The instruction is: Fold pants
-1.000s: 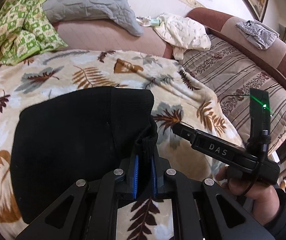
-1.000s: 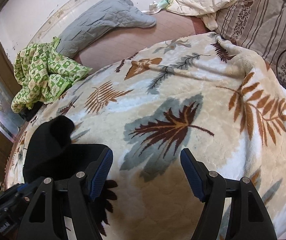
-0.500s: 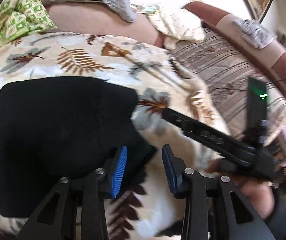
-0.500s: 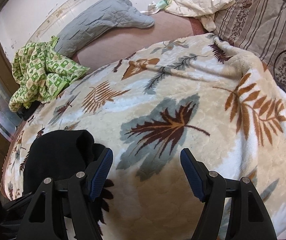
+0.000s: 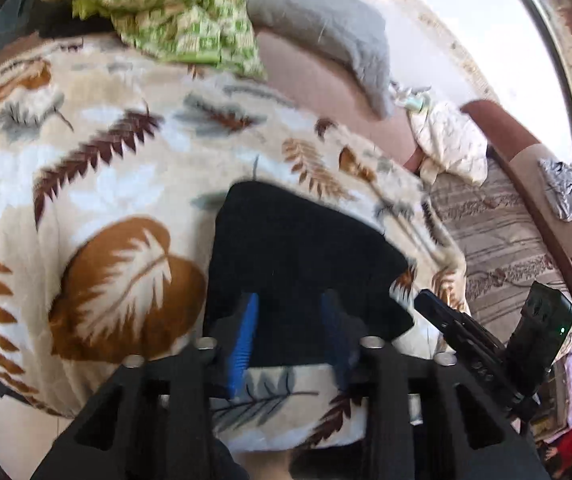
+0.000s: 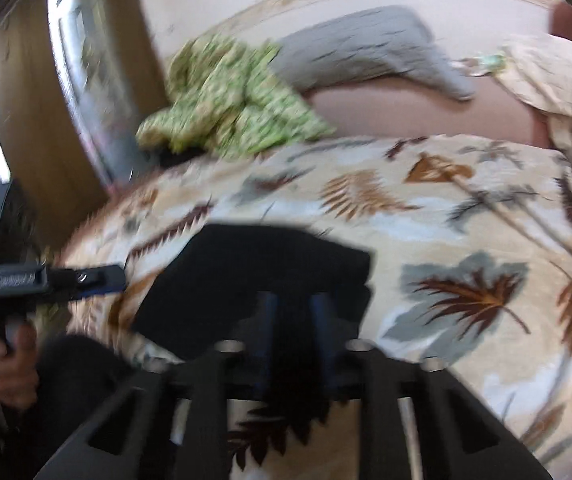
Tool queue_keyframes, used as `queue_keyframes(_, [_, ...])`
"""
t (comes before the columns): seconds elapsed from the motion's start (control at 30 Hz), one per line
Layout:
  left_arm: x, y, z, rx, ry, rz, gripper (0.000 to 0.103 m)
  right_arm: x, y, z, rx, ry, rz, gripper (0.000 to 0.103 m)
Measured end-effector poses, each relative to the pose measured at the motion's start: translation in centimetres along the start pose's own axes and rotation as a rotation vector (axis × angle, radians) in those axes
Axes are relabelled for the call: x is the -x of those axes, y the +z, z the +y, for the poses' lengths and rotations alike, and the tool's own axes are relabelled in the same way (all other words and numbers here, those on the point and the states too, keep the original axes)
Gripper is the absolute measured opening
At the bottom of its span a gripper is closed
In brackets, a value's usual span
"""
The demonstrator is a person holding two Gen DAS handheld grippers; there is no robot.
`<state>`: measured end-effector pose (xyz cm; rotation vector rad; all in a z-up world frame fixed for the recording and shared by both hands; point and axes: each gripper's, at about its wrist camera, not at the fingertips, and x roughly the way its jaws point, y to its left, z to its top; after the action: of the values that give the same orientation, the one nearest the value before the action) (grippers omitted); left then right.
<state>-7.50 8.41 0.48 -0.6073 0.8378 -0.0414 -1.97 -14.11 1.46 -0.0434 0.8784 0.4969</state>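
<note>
Pants (image 5: 298,256) folded, lengthwise away from fingers (image 5: 245,332)

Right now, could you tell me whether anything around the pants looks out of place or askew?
Nothing stands out. The black pants lie as a compact folded bundle on the leaf-print blanket, with no leg trailing loose. Both views are motion-blurred, so small wrinkles cannot be judged.

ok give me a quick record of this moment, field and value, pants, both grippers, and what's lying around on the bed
pants: black pants, in a compact block on the leaf blanket
left gripper: left gripper open, over the near edge of the pants
right gripper: right gripper partly closed, low at the pants edge; grip unclear from blur
behind: green quilt, grey pillow, cream cloth
picture quality: motion blur in both views
</note>
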Motion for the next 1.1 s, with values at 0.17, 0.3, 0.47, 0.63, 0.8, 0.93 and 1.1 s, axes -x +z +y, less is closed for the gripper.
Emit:
queue_keyframes(0.17, [-2.8,0.3,-1.9,-0.074,0.031,0.095,0.006,-1.9,-0.8,0.4,0.016,0.000,0.098,0.000])
queue_keyframes(0.3, [-5.8,1.7,-0.5,0.000,0.119,0.217,0.005,-3.4,-1.7,-0.7,-0.001,-0.034,0.185,0.000])
queue_keyframes(0.47, [-8.0,2.3,-1.8,-0.016,0.195,0.260,0.005,-3.9,-2.3,-0.8,-0.003,-0.041,0.206,0.000])
queue_keyframes(0.63, [-7.4,2.3,-1.5,0.028,0.161,0.257,0.004,-3.8,-2.1,-1.8,-0.068,0.006,0.213,0.000])
queue_keyframes(0.8, [-3.7,4.8,-0.7,0.042,0.032,0.067,0.018,-1.5,-0.5,-2.5,-0.105,0.036,0.080,0.004])
queue_keyframes(0.93, [-4.4,8.6,-0.7,0.014,0.019,-0.034,0.024,-1.0,2.1,-3.1,-0.106,0.003,-0.042,0.004])
queue_keyframes(1.1, [-10.1,10.0,-0.2,0.054,0.064,0.082,0.023,-5.4,3.8,-4.0,-0.114,-0.047,0.031,0.002])
